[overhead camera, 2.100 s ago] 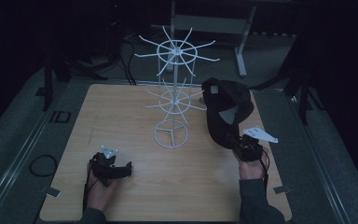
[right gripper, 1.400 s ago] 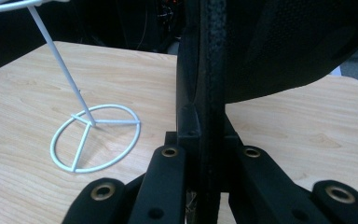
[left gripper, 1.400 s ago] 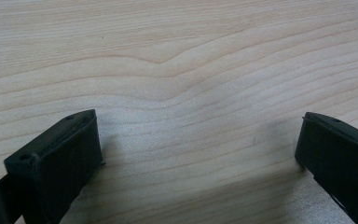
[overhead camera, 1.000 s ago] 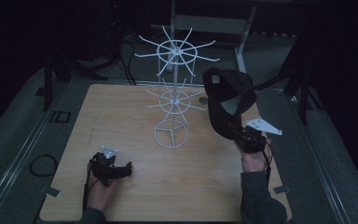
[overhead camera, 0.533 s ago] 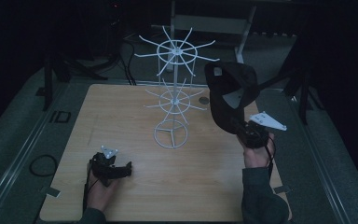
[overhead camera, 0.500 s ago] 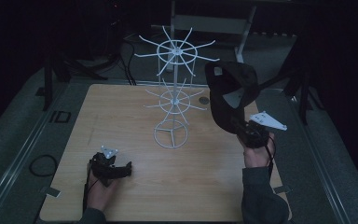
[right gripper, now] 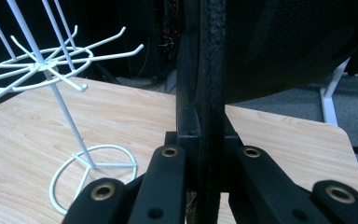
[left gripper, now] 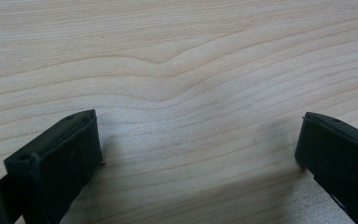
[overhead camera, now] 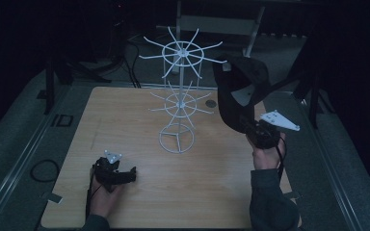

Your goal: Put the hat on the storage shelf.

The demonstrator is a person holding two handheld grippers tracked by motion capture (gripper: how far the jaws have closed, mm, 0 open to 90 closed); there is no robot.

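A white wire rack (overhead camera: 178,103) with two tiers of hooks stands mid-table on a ring base; it also rises at the left of the right gripper view (right gripper: 42,65). A black cap (overhead camera: 241,84) hangs in the air just right of the rack's upper hooks. My right gripper (overhead camera: 250,126) holds it from below, jaws shut on the brim edge (right gripper: 210,93), with the crown (right gripper: 284,42) looming above. My left gripper (overhead camera: 130,174) rests on the wooden table (overhead camera: 125,120) at the near left. Its jaws are open (left gripper: 200,144) with bare wood between them.
A small dark round disc (overhead camera: 211,103) lies on the table behind the rack. A white metal frame (overhead camera: 221,24) stands beyond the far edge. A cable loop (overhead camera: 43,169) lies on the grey floor at the left.
My right hand has carried the cap upward and slightly right, so it now hangs higher beside the rack's upper tier. The left gripper has stayed put.
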